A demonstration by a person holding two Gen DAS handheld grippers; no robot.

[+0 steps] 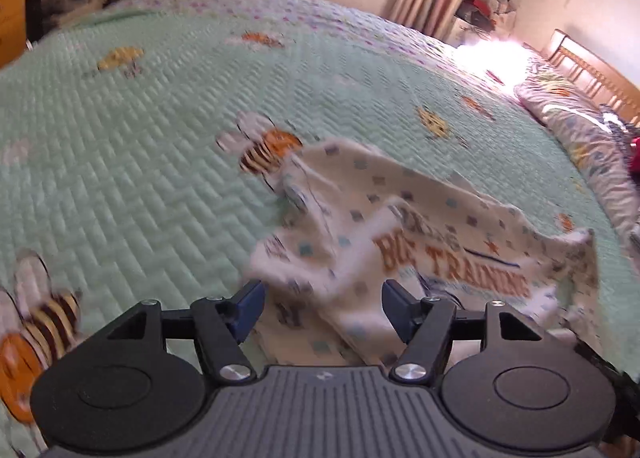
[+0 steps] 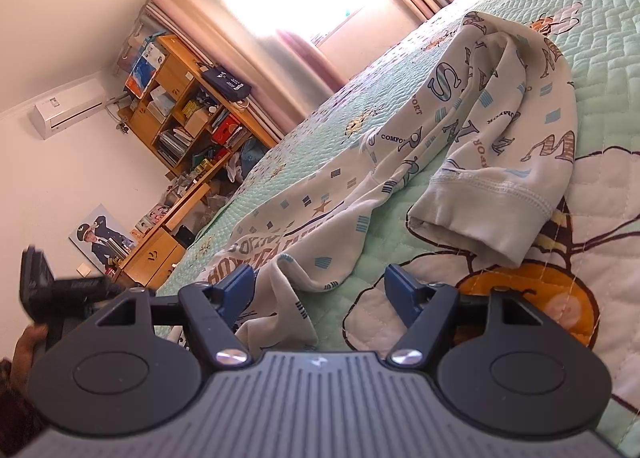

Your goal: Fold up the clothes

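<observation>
I log 1 printed garment point(image 1: 420, 234) rumpled on the green quilted bed point(image 1: 140, 138); left claw point(image 1: 323, 308) wide, empty; right claw point(image 2: 318, 292) wide, cloth between, ungripped.

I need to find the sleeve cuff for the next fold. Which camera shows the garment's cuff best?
The right wrist view: the ribbed cuff lies sharp and unobstructed on the quilt, beyond the right gripper. The left wrist view shows the garment motion-blurred, with no cuff I can pick out.
</observation>
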